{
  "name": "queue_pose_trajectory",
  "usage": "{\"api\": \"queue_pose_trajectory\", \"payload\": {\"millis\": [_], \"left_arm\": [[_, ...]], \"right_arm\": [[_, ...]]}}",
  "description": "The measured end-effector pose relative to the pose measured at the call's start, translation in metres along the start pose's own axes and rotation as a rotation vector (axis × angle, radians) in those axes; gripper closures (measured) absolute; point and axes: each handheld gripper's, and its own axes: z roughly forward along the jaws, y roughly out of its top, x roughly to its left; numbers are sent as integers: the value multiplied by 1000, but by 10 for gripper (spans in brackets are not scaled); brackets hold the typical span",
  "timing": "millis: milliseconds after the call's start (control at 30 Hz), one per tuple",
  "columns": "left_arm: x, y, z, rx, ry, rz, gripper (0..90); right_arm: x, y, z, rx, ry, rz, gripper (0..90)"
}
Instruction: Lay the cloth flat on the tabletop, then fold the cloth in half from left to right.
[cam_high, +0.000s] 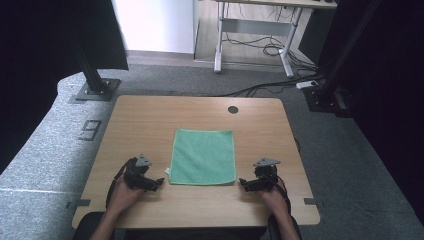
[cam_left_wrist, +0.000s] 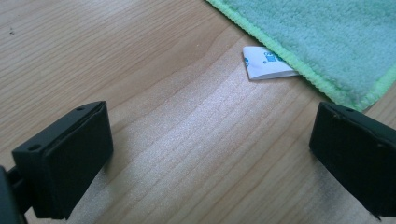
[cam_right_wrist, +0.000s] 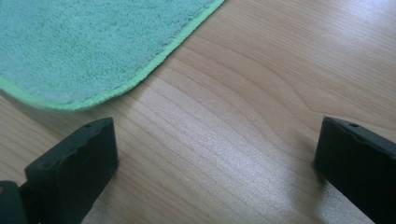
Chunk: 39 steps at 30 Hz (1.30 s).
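While both tongs gape empty, left gripper (cam_high: 161, 183), right gripper (cam_high: 242, 183), one green cloth (cam_high: 203, 156), one wooden table (cam_high: 150, 115)

The cloth (cam_high: 203, 156) lies flat on the table (cam_high: 150, 115), centred, between 2 grippers: left gripper (cam_high: 159, 183) near-left, right gripper (cam_high: 243, 184) near-right.
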Motion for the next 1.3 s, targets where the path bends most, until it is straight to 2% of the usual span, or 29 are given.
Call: {"api": "queue_pose_trajectory", "payload": {"millis": [100, 900, 1133, 1233, 1300], "left_arm": [[0, 0, 0, -1, 0, 0, 0], [1, 1, 1, 0, -1, 0, 0], [3, 8, 2, 37, 6, -9, 0], [5, 10, 3, 37, 17, -10, 0], [9, 17, 2, 20, 25, -20, 0]], "right_arm": [[0, -1, 1, -14, -6, 0, 0], [1, -1, 0, -12, -10, 1, 0], [2, -1, 0, -9, -16, 9, 0], [2, -1, 0, -5, -11, 10, 0], [3, 0, -1, -5, 9, 18, 0]]}}
